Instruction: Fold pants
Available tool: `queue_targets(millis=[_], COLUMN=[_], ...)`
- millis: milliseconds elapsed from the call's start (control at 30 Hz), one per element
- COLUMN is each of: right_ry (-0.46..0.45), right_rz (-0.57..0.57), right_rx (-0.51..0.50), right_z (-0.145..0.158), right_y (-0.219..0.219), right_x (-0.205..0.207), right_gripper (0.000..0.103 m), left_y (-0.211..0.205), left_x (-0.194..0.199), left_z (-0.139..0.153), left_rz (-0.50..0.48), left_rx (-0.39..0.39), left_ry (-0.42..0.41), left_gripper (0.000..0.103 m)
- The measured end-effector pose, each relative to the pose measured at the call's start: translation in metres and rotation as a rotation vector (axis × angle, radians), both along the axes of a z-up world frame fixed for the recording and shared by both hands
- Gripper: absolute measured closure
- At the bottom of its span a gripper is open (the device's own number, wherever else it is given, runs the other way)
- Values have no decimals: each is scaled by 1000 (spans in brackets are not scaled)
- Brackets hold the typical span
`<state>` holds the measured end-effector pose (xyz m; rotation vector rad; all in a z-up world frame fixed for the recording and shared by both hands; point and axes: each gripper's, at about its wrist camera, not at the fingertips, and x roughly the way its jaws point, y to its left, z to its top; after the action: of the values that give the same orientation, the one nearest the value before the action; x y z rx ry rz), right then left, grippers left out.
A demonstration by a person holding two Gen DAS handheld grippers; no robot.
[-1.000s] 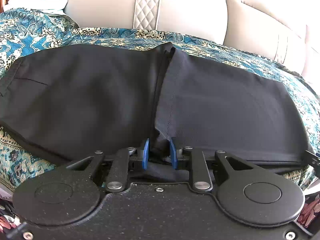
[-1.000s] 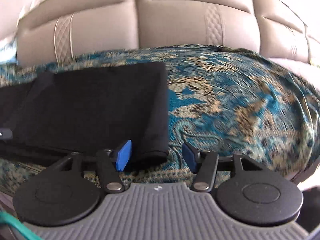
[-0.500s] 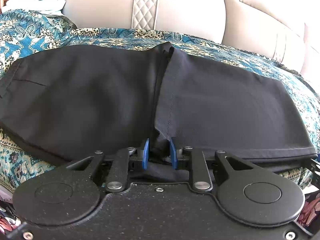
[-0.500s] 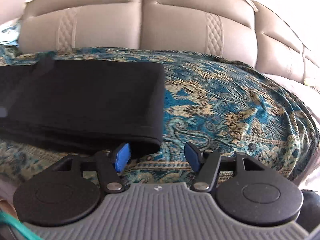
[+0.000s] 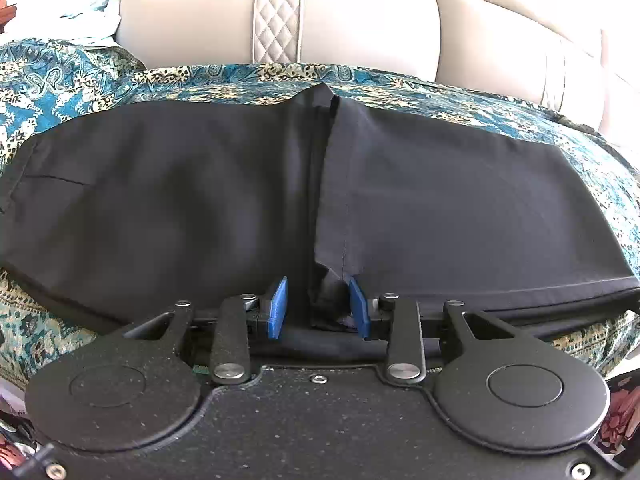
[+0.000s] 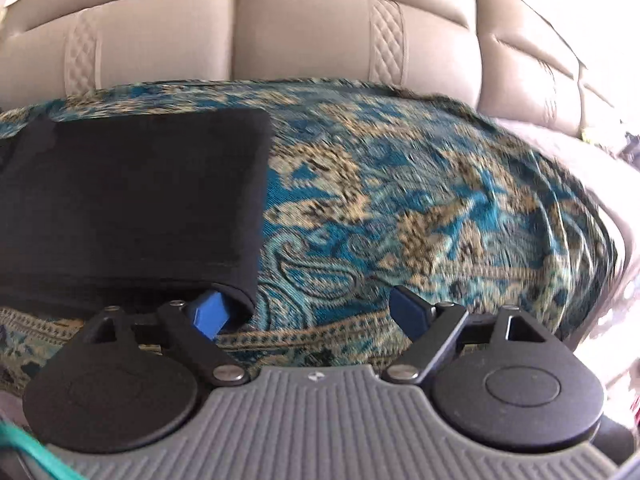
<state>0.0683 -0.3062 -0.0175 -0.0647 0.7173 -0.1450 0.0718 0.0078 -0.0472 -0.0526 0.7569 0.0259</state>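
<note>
Black pants (image 5: 440, 208) lie flat across a blue and gold patterned cover, with a folded layer ending in a vertical edge at the middle. My left gripper (image 5: 318, 306) is at the near edge of that layer; its blue pads stand apart with a bunch of black cloth loose between them. In the right wrist view the pants (image 6: 132, 204) fill the left half, ending in a folded edge. My right gripper (image 6: 308, 312) is open at the pants' near right corner, and its left pad (image 6: 208, 314) is tucked under that corner.
The patterned cover (image 6: 420, 208) stretches to the right of the pants. A beige padded sofa back (image 5: 340, 20) rises behind. A pale cloth (image 5: 92, 12) lies at the far left.
My left gripper's pads have spread apart and let go of the pinched cloth. My right gripper has moved closer, its left pad slipping under the pants' corner.
</note>
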Motion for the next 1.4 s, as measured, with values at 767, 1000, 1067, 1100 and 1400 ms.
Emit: queue_targets(millis=[767,1000,1067,1100,1400], right_ry=[-113,-103,-101,-99,-87], right_rz=[426,497,512,520,546], right_rx=[119,111,113,109,114], right_z=[20,5,2,0,-7], right_y=[125,185,197,202,222], right_x=[28,40,41,41,40], right_gripper=[13,13,13,13,8], left_y=[26,72,85,91,145], left_x=[-26,-30,-31,-32,-30], left_z=[19,25,24,24,18], left_rz=[35,150,182,194,328], left_rx=[-35,3,18,25,21], left_ry=[-4,-2,-2,-3,-51], left_gripper=[54,46,44,43,13])
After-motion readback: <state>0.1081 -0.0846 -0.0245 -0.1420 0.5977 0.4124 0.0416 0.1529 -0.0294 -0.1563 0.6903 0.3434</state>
